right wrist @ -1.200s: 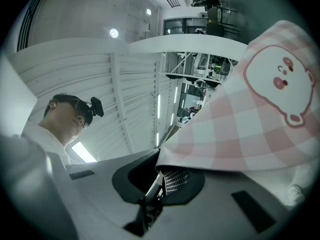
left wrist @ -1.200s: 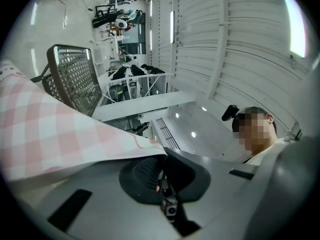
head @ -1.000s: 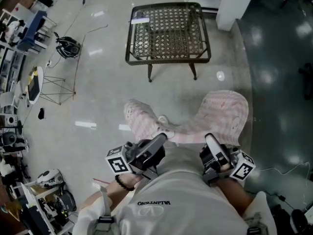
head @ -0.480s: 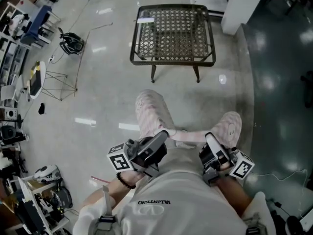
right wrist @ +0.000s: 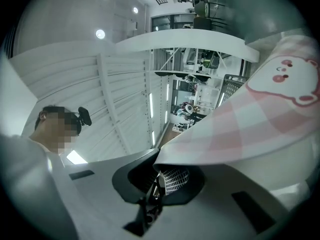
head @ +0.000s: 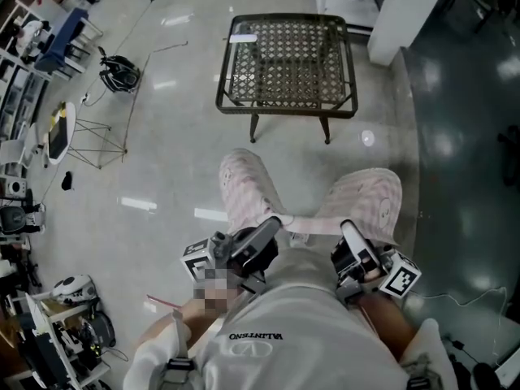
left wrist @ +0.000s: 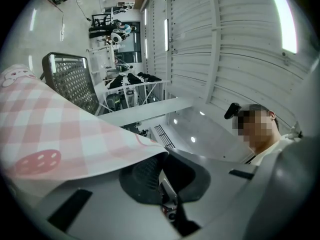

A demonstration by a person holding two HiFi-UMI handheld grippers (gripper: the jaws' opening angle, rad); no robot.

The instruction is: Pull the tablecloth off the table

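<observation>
Tablecloth (head: 366, 201) hanging clear of table (head: 286, 59), upper centre; left gripper (head: 273, 224), right gripper (head: 346, 229) each pinching cloth edge; removal appearing done.

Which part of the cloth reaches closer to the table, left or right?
The left part of the cloth: its tip lies nearer the table than the right part does.

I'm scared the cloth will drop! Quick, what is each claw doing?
Left claw: closed, pinching a corner of the tablecloth.
Right claw: closed, pinching another corner of the tablecloth.
</observation>
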